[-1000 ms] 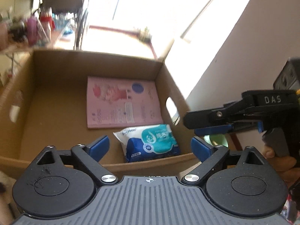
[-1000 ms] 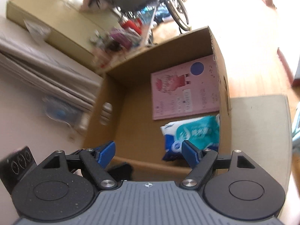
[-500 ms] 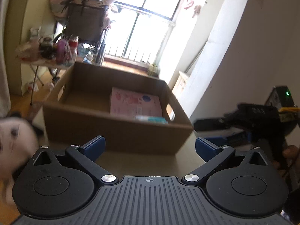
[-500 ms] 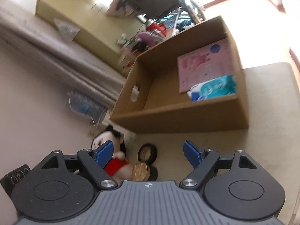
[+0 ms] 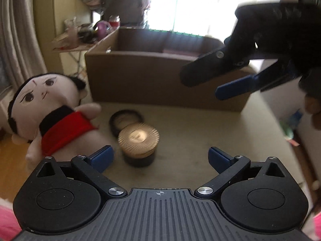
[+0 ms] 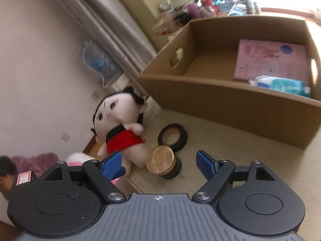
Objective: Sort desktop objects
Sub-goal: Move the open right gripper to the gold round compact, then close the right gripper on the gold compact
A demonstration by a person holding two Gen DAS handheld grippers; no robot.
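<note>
A second ago both cameras looked down into the cardboard box; now both grippers have pulled back and sit over the bare tabletop in front of it, so the box's near wall fills the background and a plush doll and jar have come into view.

At the left, the plush doll [image 5: 50, 108] lies on its back at the table's left edge, its head toward the box corner. Just right of it stands the gold-lidded jar [image 5: 138, 142], touching the black ring [image 5: 125, 118] lying flat behind it. The left gripper [image 5: 159, 157] hangs with its jaws spread wide and nothing between the pads; the jar is just inside its left finger. Open beige table [image 5: 200, 128] stretches right of the jar to the edge.

The right gripper [image 6: 159, 162] is likewise wide apart and holds nothing, the jar ahead between its fingers. Farther right, the cardboard box [image 6: 230, 100] holds a pink booklet [image 6: 270, 60] and a wipes pack [image 6: 280, 84] against its right wall.
</note>
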